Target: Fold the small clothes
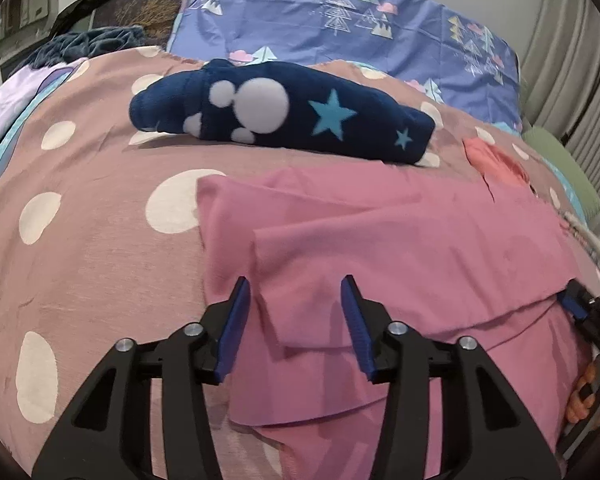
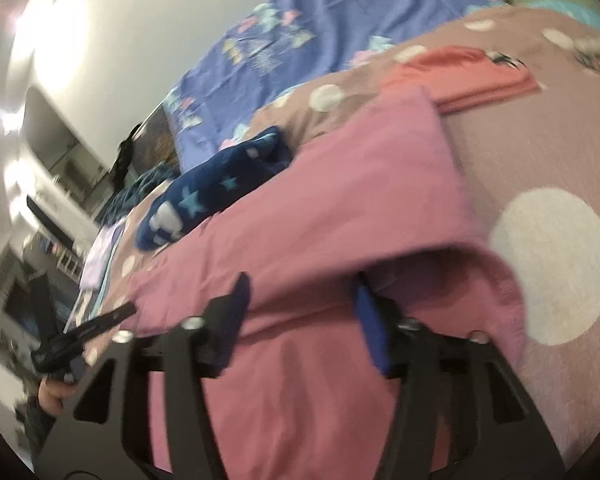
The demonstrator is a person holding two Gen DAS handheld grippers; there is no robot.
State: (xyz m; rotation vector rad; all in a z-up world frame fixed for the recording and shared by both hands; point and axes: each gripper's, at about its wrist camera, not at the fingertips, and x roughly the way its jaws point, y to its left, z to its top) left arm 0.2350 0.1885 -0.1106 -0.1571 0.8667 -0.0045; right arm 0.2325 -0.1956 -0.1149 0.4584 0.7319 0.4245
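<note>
Entry, mid-fold. The pink knit garment (image 1: 400,240) lies spread on the bed, on the dusty-rose bedspread with white polka dots (image 1: 80,240), its near portion doubled over so that a folded flap sits on top of the lower layer. I read that layering as a fold just laid down: the cloth rests flat under its own weight.

My left gripper (image 1: 296,300) stands about half open above the flap's near-left corner. Cloth shows in the gap, but the blue pads (image 1: 236,320) do not press on it, so it holds nothing.

My right gripper (image 2: 300,308) is also parted, well open. Pink fabric drapes over and between its fingers and the edge bulges up beside the right finger. The view is blurred; I see no pinch, so I judge it released.

Both grippers sit at the same near edge, one at each end, which suits placing a fold evenly.

The folded navy fleece piece with white dots and turquoise stars (image 1: 284,112) lies just beyond the pink garment; a coral folded cloth (image 1: 496,164) lies at its far right. I take these as finished items set out of the way.
</note>
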